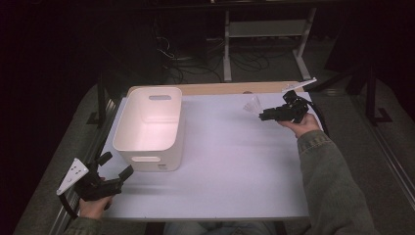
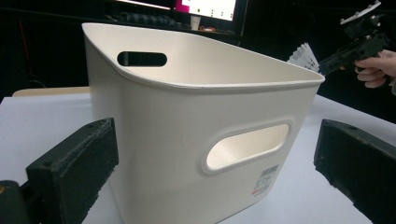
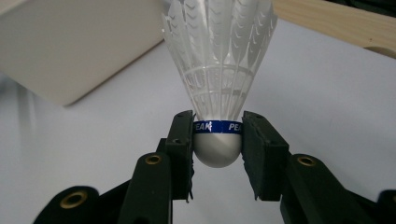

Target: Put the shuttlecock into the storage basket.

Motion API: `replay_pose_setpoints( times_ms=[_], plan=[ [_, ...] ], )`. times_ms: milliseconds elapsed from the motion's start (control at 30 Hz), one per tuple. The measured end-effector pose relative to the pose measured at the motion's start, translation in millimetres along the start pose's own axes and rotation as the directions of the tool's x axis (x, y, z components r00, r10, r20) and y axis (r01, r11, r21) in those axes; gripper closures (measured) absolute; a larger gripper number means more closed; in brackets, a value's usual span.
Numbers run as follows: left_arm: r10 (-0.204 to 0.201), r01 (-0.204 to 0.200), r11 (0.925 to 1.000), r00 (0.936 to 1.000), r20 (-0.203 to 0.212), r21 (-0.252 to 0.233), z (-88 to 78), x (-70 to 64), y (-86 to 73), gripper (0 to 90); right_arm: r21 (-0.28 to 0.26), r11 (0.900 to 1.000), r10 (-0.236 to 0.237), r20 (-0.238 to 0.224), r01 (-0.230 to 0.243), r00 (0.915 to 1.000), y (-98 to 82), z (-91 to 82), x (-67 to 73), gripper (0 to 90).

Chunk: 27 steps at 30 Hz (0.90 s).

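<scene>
**A:** What have you got in your right gripper (image 3: 217,140)?

**B:** I'm holding a white feathered shuttlecock with a rounded cork base and a blue band (image 3: 218,88). My two black jaws are clamped on either side of the cork, right at the band, and the feather skirt points away from me. In the high view I see that same gripper (image 1: 262,116) at the far right of the table, in my right hand (image 1: 304,125), with the shuttlecock (image 1: 253,104) sticking out to the left of it, lifted clear of the pale grey tabletop (image 1: 235,166).

**A:** And the other side?

**B:** My left gripper (image 1: 117,165) sits at the near left corner of the table. Its jaws stand wide apart with nothing pinched between them. Through its own camera I look straight at the near wall of the cream plastic storage bin with rounded corners and slot handles (image 2: 187,135); the jaws flank it but I can't see either pad touching it.

**A:** Where is that bin relative to the shuttlecock?

**B:** The bin (image 1: 151,128) stands upright on the left half of the table, open side up, nothing visible inside. The shuttlecock is well apart from it, off to the right and toward the far edge, near the strip of light wooden board (image 1: 230,88) that runs along the back of the table.
</scene>
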<state>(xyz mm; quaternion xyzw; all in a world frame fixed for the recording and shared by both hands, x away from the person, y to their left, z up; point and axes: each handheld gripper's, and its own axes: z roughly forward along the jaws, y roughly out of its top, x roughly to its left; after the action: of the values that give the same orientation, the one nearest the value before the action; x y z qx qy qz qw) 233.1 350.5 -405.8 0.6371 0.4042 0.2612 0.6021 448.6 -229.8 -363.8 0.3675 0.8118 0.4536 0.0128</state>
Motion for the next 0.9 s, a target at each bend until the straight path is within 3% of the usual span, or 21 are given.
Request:
replay_pose_setpoints(
  times_ms=[167, 300, 667, 900],
  plan=[
    [0.000, 0.000, 1.0000, 1.0000, 0.002, -0.001, 0.2, -0.2, 0.0, 0.0, -0.035, 0.999, 0.008, -0.017, -0.009, 0.9998, 4.1, -0.4, 7.9, 63.7],
    [0.000, 0.000, 1.0000, 1.0000, 0.002, 0.000, 0.2, -0.1, 0.0, 0.0, -0.031, 1.000, 0.002, -0.015, -0.002, 0.9999, 7.7, 2.1, 16.6, 63.7],
    [-0.001, 0.001, 1.0000, 1.0000, 0.003, -0.002, 0.2, -0.2, 0.1, 0.0, -0.046, 0.997, -0.063, -0.025, 0.062, 0.9977, 27.8, 4.0, 46.7, 63.6],
    [0.002, -0.002, 1.0000, 1.0000, 0.004, 0.000, 0.1, -0.1, 0.1, 0.0, -0.058, 0.996, -0.070, -0.014, 0.069, 0.9975, 38.6, 1.7, 56.2, 63.7]
  ],
)
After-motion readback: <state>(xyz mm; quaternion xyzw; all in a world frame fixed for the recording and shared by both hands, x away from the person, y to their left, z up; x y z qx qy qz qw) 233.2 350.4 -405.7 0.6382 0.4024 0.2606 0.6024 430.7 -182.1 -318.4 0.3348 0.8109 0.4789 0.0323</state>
